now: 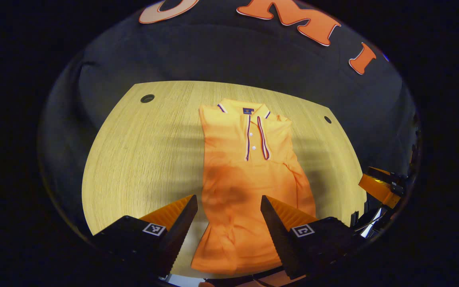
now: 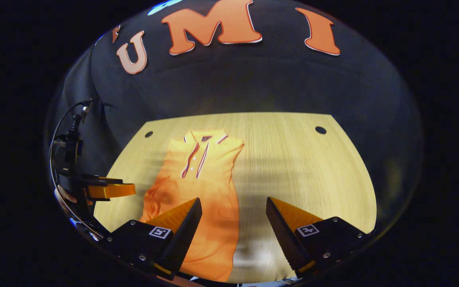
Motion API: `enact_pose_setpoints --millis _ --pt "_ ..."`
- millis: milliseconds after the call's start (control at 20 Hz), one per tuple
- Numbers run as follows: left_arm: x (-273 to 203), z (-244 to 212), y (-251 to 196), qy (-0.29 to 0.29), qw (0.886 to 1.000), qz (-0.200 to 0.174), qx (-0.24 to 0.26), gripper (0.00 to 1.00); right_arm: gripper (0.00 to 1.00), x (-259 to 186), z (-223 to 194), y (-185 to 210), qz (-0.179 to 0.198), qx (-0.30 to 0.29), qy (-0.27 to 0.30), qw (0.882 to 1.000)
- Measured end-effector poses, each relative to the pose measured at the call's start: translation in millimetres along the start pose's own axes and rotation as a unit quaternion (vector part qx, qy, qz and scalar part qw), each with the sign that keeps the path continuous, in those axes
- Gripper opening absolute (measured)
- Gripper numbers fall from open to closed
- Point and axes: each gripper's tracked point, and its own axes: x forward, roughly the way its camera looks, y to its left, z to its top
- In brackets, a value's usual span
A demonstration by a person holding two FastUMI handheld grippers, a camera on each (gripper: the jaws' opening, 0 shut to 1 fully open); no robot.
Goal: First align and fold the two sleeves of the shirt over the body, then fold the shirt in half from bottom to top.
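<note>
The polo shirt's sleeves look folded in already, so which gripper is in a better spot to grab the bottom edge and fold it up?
Probably the left gripper. It is open, with the orange polo shirt between its fingers and the hem just below. The right gripper, also open, mostly frames bare table.

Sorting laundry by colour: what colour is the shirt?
Orange shirt with red, white and dark collar trim; clearest in the left gripper view.

Lit wooden table (image 1: 142, 151) against the dark cloth wall (image 2: 253, 79)

wooden table (image 1: 142, 151) (two round holes)
</note>
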Motion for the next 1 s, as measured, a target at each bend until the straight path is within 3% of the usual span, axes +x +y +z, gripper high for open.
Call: enact_pose_setpoints --millis 150,600,1000 --pt "-13.5 -58.4 1.1 0.041 0.999 0.004 0.001 0.99 0.99 2.5 -49.5 9.7 -0.009 -0.011 0.060 0.998" --pt "-13.0 -163.8 23.2 0.119 0.992 0.044 0.011 0.99 0.99 23.9 -94.6 45.4 -0.017 0.005 0.201 0.979" --pt "7.5 -190.6 38.8 0.147 0.986 0.079 0.013 0.99 0.99 13.9 -118.1 36.3 -0.048 -0.009 0.256 0.966"
